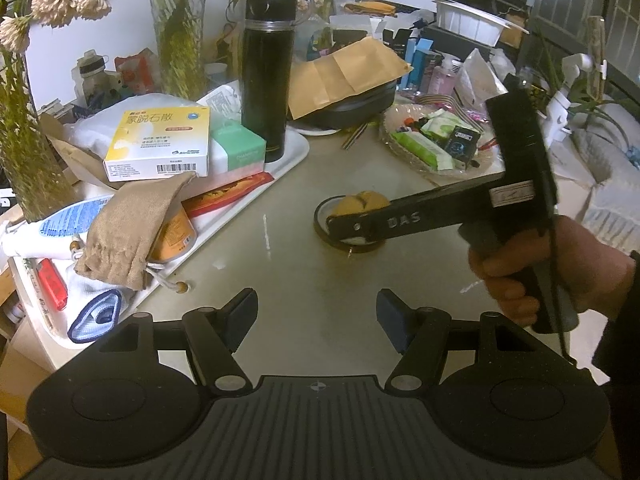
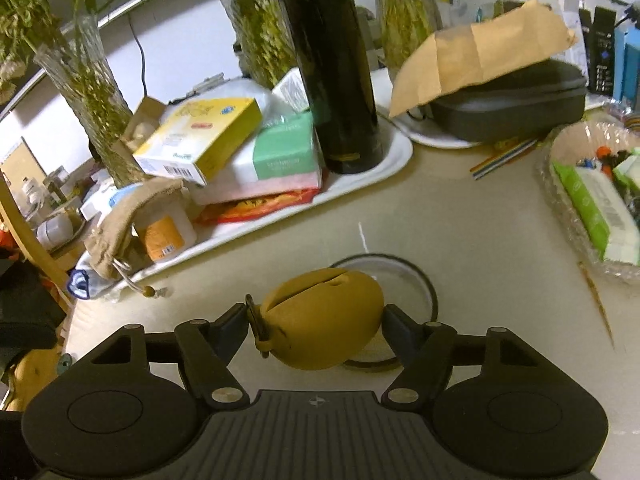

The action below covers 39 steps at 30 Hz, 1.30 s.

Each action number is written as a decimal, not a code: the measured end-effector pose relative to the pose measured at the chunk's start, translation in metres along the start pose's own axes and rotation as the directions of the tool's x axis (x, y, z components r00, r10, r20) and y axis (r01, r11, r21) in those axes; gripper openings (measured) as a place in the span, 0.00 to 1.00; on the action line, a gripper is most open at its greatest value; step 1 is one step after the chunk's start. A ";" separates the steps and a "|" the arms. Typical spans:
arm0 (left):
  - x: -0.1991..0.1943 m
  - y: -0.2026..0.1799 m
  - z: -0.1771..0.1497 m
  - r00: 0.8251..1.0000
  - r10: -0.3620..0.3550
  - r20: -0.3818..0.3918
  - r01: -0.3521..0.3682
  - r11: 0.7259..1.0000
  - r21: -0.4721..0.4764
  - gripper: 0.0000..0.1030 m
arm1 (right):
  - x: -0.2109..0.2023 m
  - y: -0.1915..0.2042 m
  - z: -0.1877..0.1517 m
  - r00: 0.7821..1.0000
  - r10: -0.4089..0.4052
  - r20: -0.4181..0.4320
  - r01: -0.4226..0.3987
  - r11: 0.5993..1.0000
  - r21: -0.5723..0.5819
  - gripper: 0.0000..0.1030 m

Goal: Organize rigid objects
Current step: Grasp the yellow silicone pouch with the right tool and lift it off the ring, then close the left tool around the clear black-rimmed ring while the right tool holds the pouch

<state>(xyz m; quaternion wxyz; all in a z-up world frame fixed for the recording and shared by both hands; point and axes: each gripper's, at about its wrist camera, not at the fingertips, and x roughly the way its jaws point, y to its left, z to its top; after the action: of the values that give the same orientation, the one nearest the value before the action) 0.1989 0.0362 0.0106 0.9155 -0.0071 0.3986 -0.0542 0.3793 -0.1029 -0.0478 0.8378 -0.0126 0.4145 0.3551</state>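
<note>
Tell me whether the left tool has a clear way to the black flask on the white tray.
Probably yes. The left tool is open and empty, and bare table lies between it and the black flask at the white tray corner. The right tool works off to the side.

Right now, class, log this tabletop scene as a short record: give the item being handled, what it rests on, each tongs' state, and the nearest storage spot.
item: mustard-yellow egg-shaped case
rests on: round glass dish
right tongs: pads at the case's two sides, seemingly gripping it
left tongs: open, empty, above bare table
nearest storage: white tray holding black flask and boxes
</note>
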 end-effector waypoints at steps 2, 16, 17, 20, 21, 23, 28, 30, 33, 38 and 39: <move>0.001 0.000 0.001 1.000 -0.001 -0.001 0.001 1.000 -0.005 0.63 | -0.008 0.000 0.001 1.000 -0.001 0.018 0.001 1.000 -0.001 0.72; 0.005 -0.009 0.005 1.000 -0.004 0.013 0.004 1.000 0.013 0.63 | -0.076 -0.002 -0.017 0.991 -0.088 0.099 0.092 0.995 -0.031 0.73; 0.006 -0.009 0.005 1.000 -0.006 0.011 0.006 1.000 0.008 0.63 | -0.081 -0.003 -0.020 0.990 -0.096 0.100 0.099 0.995 -0.025 0.73; 0.009 -0.010 0.007 1.000 -0.013 0.003 0.013 1.000 0.007 0.63 | -0.096 -0.006 -0.031 0.988 -0.118 0.098 0.119 0.993 -0.003 0.73; 0.011 -0.011 0.007 1.000 -0.015 0.002 0.015 1.000 0.016 0.63 | -0.100 -0.007 -0.036 0.987 -0.129 0.096 0.129 0.992 0.007 0.73; 0.016 -0.013 0.009 1.000 -0.018 -0.002 0.018 0.999 0.038 0.63 | -0.107 -0.010 -0.043 0.985 -0.144 0.094 0.142 0.989 0.030 0.73; 0.027 -0.014 0.015 0.999 -0.038 0.002 0.037 0.997 0.066 0.70 | -0.130 -0.014 -0.059 0.981 -0.164 0.105 0.157 0.985 0.073 0.73; 0.033 -0.015 0.018 0.999 -0.042 0.010 0.041 0.995 0.086 0.75 | -0.137 -0.014 -0.064 0.980 -0.168 0.106 0.159 0.983 0.087 0.73; 0.048 -0.016 0.020 0.999 -0.036 0.015 0.034 0.992 0.120 0.75 | -0.144 -0.014 -0.073 0.979 -0.177 0.104 0.165 0.980 0.109 0.73; 0.075 -0.017 0.028 0.998 -0.056 -0.021 0.058 0.989 0.137 0.76 | -0.151 -0.012 -0.083 0.977 -0.195 0.092 0.182 0.974 0.132 0.73; 0.080 -0.017 0.029 0.998 -0.063 -0.025 0.066 0.988 0.140 0.76 | -0.153 -0.013 -0.084 0.976 -0.199 0.092 0.185 0.973 0.138 0.73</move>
<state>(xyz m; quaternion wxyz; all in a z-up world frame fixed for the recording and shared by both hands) 0.2724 0.0098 -0.0266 0.9074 0.0451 0.4026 -0.1117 0.2678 -0.2280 0.0013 0.8880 0.0203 0.3886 0.2450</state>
